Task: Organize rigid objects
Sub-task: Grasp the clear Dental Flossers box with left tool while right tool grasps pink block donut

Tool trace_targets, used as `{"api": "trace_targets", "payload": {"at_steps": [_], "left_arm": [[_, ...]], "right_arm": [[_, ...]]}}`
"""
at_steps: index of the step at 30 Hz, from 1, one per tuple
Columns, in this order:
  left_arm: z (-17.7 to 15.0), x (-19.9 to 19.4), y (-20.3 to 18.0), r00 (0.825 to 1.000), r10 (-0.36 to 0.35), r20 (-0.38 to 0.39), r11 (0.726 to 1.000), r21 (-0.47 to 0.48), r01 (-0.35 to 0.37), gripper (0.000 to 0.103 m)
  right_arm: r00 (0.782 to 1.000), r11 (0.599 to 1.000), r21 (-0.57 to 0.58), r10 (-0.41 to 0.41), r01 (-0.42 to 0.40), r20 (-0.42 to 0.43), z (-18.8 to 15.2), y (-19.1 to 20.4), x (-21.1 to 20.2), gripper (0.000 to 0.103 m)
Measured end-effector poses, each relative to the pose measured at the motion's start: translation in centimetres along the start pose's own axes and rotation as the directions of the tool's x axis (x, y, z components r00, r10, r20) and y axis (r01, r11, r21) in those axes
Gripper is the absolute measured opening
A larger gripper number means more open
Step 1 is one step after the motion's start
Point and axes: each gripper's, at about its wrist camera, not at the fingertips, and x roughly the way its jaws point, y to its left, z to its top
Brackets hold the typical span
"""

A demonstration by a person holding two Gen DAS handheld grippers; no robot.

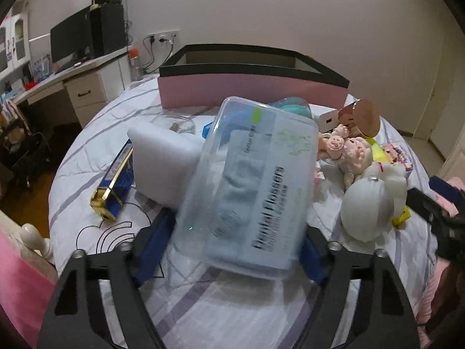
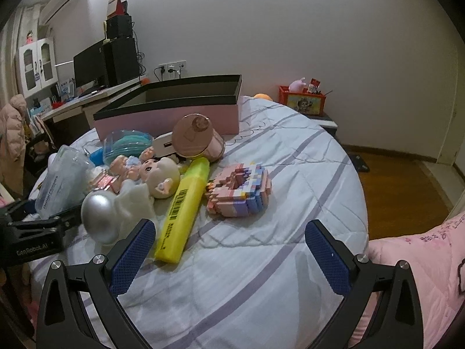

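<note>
While gripped: "Dental Flossers" box [image 1: 250, 186].

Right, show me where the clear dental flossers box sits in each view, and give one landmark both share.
Left wrist: the dental flossers box fills the centre, between the left tool's blue pads.
Right wrist: the same box stands at the far left edge, above the other tool's black body.
Shared landmark: the pink storage box with a black rim, at the back of the bed.
</note>
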Motion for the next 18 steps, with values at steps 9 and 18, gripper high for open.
{"api": "trace_targets", "payload": {"at_steps": [9, 18], "left_arm": [[0.7, 0.1, 0.0, 0.998, -0.061, 0.011, 0.998, 0.024, 0.061, 0.067], [1.4, 0.0, 0.2, 0.995, -0.099, 0.003, 0.994, 0.045, 0.099, 0.067]], "right_arm": [[0.995, 0.997, -0.024, -0.074, 0.073, -0.067, 1.6, -1.9, 2.4, 0.103], [0.989, 0.994, -0.107, -0.018, 0.002, -0.149, 3.2, -1.2, 5.9, 0.08]]}}
